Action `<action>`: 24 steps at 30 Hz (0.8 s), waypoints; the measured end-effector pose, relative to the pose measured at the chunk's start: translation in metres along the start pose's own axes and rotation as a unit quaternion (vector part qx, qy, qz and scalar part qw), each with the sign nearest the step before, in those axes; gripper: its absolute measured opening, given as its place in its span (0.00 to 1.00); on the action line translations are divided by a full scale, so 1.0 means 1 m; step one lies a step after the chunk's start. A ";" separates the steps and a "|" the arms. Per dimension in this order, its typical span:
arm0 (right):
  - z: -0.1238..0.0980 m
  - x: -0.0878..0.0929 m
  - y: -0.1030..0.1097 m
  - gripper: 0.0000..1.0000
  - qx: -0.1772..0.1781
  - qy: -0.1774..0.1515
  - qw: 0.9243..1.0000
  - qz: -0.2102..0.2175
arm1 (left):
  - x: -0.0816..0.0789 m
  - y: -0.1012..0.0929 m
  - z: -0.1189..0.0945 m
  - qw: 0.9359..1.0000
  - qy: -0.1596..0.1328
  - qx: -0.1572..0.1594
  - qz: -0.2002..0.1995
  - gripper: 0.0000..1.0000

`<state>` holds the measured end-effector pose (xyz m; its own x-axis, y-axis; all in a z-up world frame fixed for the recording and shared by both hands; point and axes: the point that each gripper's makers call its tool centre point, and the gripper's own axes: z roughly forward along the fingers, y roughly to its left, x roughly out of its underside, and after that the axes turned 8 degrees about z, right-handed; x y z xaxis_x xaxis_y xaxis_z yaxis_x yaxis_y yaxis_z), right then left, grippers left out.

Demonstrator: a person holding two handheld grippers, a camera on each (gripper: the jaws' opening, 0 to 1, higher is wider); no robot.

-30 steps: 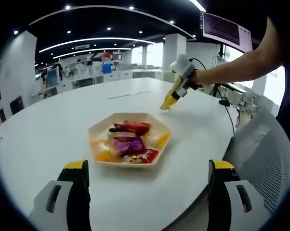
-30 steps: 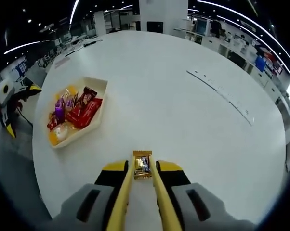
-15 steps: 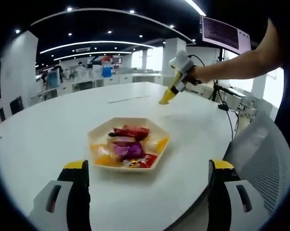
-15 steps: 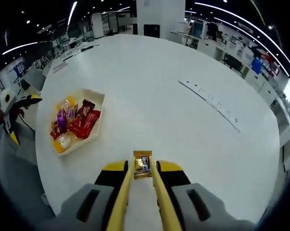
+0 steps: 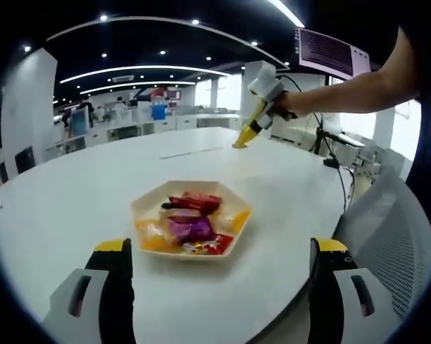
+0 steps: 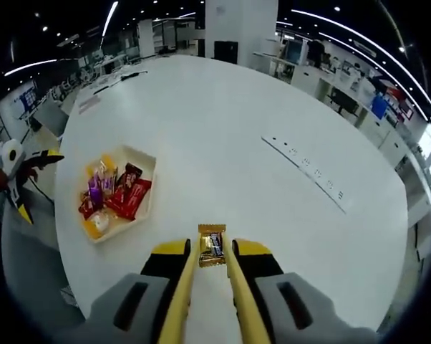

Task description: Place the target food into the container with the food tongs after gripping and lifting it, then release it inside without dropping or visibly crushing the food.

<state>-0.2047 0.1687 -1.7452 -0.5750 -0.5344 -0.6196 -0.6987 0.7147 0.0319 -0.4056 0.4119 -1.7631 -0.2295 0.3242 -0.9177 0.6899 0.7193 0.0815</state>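
A large round white table [image 6: 223, 129] stands in an open office; ceiling lights [image 5: 140, 70] curve overhead; desks [image 5: 140, 118] line the back. A mesh chair [image 5: 387, 236] sits beside it; a screen [image 5: 330, 51] hangs above.

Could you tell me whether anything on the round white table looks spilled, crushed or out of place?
Nothing stands out. The gold-wrapped snack sits undented in the right gripper, above the white table. The cream hexagonal tray sits flat, its wrapped snacks all inside.

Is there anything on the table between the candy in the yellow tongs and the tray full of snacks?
No. In the right gripper view, only bare white table lies between the gold-wrapped candy and the cream hexagonal tray.
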 end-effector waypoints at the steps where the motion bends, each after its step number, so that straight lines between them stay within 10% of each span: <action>1: 0.000 0.000 0.000 0.22 0.000 0.000 1.000 0.000 | 0.000 0.000 0.000 1.000 -0.001 -0.001 0.000 1.00; 24: 0.006 -0.024 0.039 0.22 -0.023 -0.005 1.000 -0.010 | 0.000 0.002 -0.001 1.000 -0.002 -0.006 0.002 1.00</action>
<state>-0.2155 0.2119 -1.7340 -0.5560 -0.5437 -0.6287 -0.7291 0.6821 0.0549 -0.4049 0.4138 -1.7621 -0.2238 0.3249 -0.9189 0.6830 0.7248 0.0899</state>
